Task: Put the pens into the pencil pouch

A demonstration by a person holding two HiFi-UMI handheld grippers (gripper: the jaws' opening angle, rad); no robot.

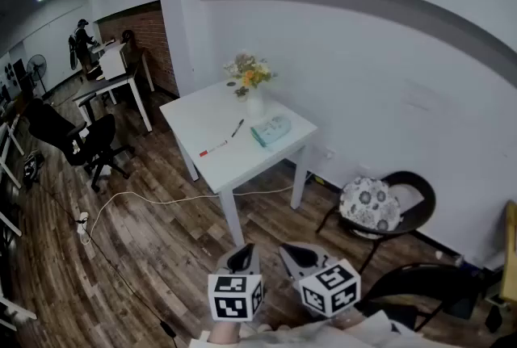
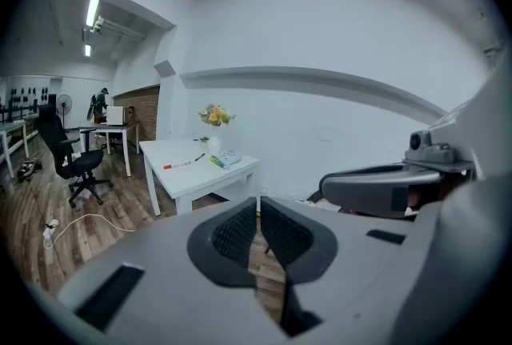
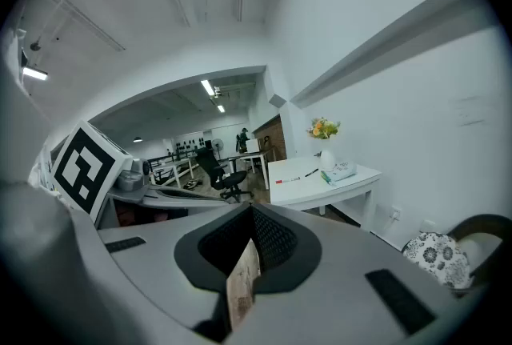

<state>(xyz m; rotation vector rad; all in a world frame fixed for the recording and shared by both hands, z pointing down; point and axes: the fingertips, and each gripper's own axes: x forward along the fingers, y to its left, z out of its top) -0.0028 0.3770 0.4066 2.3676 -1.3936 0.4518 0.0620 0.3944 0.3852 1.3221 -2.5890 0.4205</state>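
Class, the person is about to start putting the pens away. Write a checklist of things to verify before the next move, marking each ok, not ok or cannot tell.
1. Slim black pen and red-and-white pen lie apart on the white square table: ok.
2. Pale teal fabric pencil pouch is on the table, beside the black pen: ok.
3. Pouch unzipped: cannot tell, too small.
4. Left gripper empty: ok, jaws together on nothing.
5. Right gripper empty: ok, jaws together on nothing.
6. Table within reach: not ok, it stands well ahead across the wooden floor.

White table (image 1: 212, 114): pens (image 1: 214, 149), pouch (image 1: 271, 131), vase (image 1: 255, 103)
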